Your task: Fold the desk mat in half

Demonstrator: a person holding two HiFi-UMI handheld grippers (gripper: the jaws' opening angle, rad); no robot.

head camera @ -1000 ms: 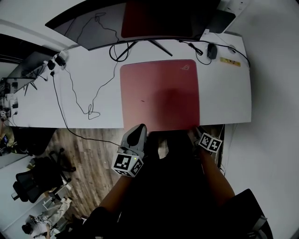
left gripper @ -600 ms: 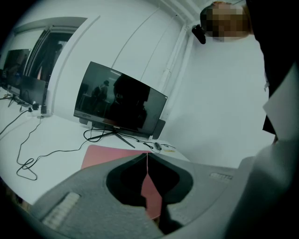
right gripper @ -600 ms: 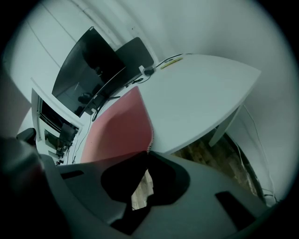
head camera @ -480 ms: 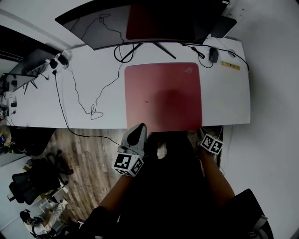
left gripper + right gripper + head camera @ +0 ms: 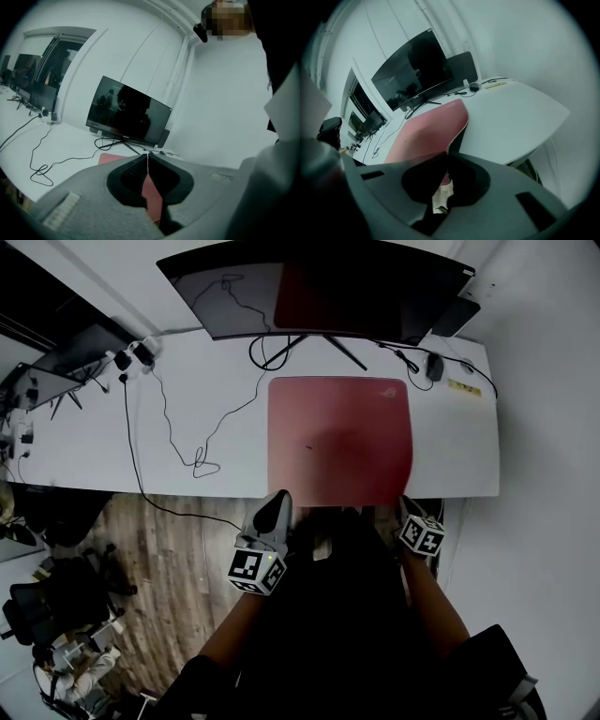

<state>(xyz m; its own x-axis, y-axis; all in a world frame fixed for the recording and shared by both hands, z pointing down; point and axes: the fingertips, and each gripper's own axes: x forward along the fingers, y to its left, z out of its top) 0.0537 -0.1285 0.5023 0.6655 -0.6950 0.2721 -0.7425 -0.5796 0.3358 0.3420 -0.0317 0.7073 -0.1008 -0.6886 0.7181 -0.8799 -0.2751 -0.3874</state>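
red rectangular desk mat (image 5: 339, 442) mostly flat on white desk (image 5: 450, 446), centred in front of black curved monitor (image 5: 319, 287), near edge at desk's front edge

right gripper (image 5: 447, 157) at near right corner: jaws just been closing, now pinching mat corner, that edge lifted and curling off desk

left gripper (image 5: 147, 158) at near left corner: jaws pressed together at tips, red mat strip between them

black cable (image 5: 169, 427) loops left of mat, apart from it

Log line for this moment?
left gripper: shut on desk mat | right gripper: just closed on its raised edge | fold: not done
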